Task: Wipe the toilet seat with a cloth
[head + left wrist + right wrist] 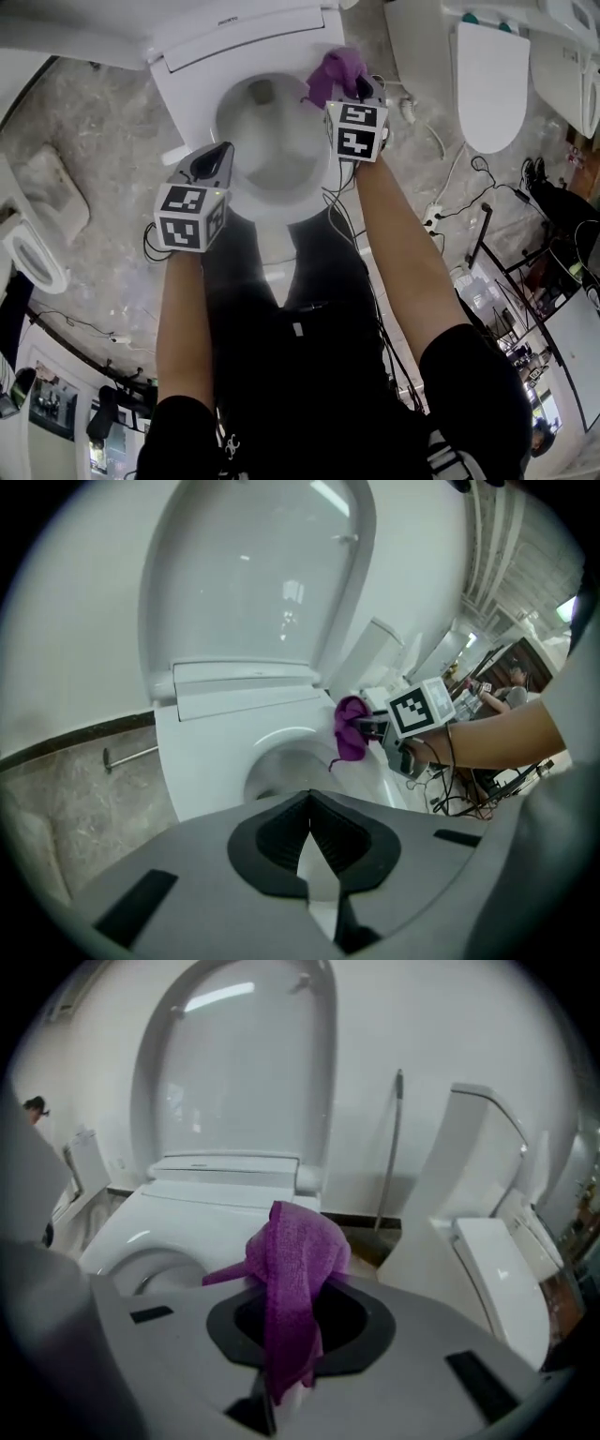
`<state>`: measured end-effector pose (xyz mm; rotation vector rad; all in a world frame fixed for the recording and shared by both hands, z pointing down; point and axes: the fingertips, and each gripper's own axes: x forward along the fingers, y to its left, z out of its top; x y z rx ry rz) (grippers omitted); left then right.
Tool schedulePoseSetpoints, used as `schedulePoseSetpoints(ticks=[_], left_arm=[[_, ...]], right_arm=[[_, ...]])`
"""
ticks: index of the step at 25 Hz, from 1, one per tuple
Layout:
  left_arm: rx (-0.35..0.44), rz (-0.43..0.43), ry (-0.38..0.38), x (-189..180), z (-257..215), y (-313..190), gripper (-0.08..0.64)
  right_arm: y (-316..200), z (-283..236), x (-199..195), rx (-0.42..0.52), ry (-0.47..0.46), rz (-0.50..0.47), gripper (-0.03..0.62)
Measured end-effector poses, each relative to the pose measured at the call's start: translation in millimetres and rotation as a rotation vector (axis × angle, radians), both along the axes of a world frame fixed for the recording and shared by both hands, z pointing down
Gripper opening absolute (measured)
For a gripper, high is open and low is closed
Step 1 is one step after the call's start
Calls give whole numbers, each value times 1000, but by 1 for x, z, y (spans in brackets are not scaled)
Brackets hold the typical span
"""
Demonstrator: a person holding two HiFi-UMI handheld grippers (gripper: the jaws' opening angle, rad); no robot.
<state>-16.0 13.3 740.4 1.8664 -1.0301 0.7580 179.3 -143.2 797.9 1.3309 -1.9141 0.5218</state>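
Holding the purple cloth (292, 1279) pinched tight in your right claw (364, 92), you have it bunched at the rear right part of the toilet seat (311, 183), so wiping can begin there. Your left claw (214, 161) is closed and empty, held clear at the front left.

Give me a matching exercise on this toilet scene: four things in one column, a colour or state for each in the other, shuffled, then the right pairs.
Things:
1. cloth
2. left tool
3. right tool
4. toilet lid

Colour or state:
A. raised upright
B. shut on the cloth
C. purple
D. shut, nothing held

Pairs: 1-C, 2-D, 3-B, 4-A
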Motion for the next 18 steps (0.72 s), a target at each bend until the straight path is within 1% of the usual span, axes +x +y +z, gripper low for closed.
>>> schedulePoseSetpoints(ticks=[1, 3, 6, 8, 12, 15, 18], left_arm=[[4, -15, 21, 1, -6, 0, 8], [18, -41, 50, 4, -19, -2, 8], [57, -40, 42, 6, -40, -4, 8], [83, -66, 25, 5, -58, -5, 6], [139, -178, 9, -1, -108, -11, 8], [187, -200, 5, 3, -155, -13, 8], [218, -212, 22, 14, -209, -10, 7]], right_arm=[[3, -1, 9, -17, 10, 38, 60], [9, -11, 18, -31, 15, 57, 60], [17, -42, 22, 10, -6, 46, 60], [27, -69, 23, 39, -34, 54, 60], [43, -136, 19, 100, -113, 51, 61], [56, -196, 14, 159, -163, 32, 60], [73, -260, 19, 200, -198, 27, 61]])
